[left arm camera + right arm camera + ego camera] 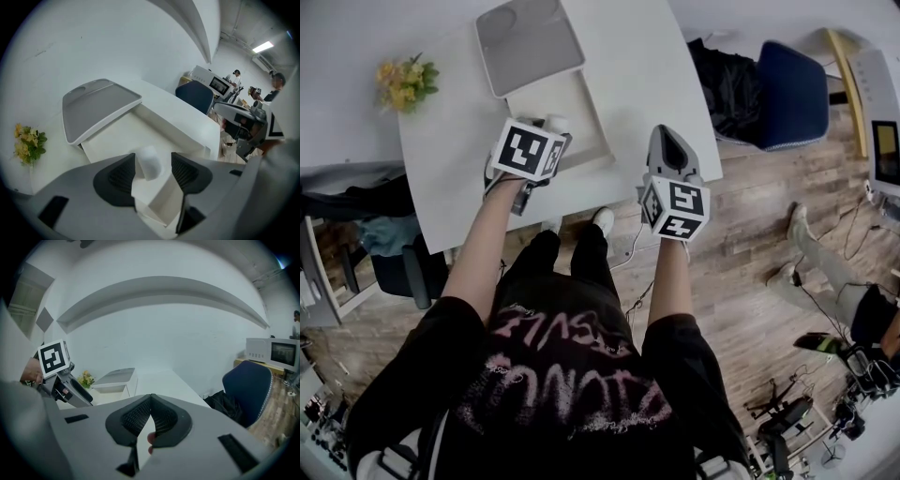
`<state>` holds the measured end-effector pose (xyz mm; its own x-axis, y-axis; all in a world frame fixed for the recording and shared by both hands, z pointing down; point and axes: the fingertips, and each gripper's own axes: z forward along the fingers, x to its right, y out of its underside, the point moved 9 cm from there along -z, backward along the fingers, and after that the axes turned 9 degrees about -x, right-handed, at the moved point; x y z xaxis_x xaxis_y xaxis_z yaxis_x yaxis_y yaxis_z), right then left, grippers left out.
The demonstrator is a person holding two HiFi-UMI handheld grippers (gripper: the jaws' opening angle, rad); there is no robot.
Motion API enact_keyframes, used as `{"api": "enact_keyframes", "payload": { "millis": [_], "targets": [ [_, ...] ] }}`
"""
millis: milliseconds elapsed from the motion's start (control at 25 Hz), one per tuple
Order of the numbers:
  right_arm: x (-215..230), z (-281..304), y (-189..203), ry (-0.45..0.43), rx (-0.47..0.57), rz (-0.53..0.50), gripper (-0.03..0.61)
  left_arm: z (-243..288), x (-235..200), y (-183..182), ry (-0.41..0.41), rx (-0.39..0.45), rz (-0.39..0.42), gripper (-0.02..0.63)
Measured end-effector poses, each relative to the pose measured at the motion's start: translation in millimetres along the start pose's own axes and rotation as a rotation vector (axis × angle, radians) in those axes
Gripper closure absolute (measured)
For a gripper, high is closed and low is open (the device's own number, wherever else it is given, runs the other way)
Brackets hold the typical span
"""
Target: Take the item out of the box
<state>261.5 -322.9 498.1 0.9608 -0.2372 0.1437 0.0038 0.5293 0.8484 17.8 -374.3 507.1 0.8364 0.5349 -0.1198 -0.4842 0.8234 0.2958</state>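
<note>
Box (551,101) on white table (649,73), wooden floor (750,281)

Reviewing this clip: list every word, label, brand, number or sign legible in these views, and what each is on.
No text reads clearly.
Pink lettering on the person's black T-shirt: upside down and distorted in the head view, not readable.
Black-and-white square patterns on the two marker cubes: no letters or digits.
Front of the white microwave oven: too small to show any label.
</note>
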Motion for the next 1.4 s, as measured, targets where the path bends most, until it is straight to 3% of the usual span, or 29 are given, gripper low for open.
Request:
{"api": "enact_keyframes", "payload": {
  "millis": [240,640,1040,1400],
  "targets": [
    [6,4,1,0.002,-0.005,0.006,0.569,8,-2,-10,0.035,-0.059,-0.096,0.376],
    [14,10,2,0.007,-0.015,0.017,0.569,23,-5,-16,0.026,-0.121,-0.165,0.42],
    [17,16,2,0.013,-0.022,0.019,0.569,32,-4,-14,-0.021,-0.182,-0.106,0.449],
    [15,13,-1,0.014,-0.018,0.019,0.569,28,-5,-12,0.003,-0.133,-0.096,0.455]
  ]
}}
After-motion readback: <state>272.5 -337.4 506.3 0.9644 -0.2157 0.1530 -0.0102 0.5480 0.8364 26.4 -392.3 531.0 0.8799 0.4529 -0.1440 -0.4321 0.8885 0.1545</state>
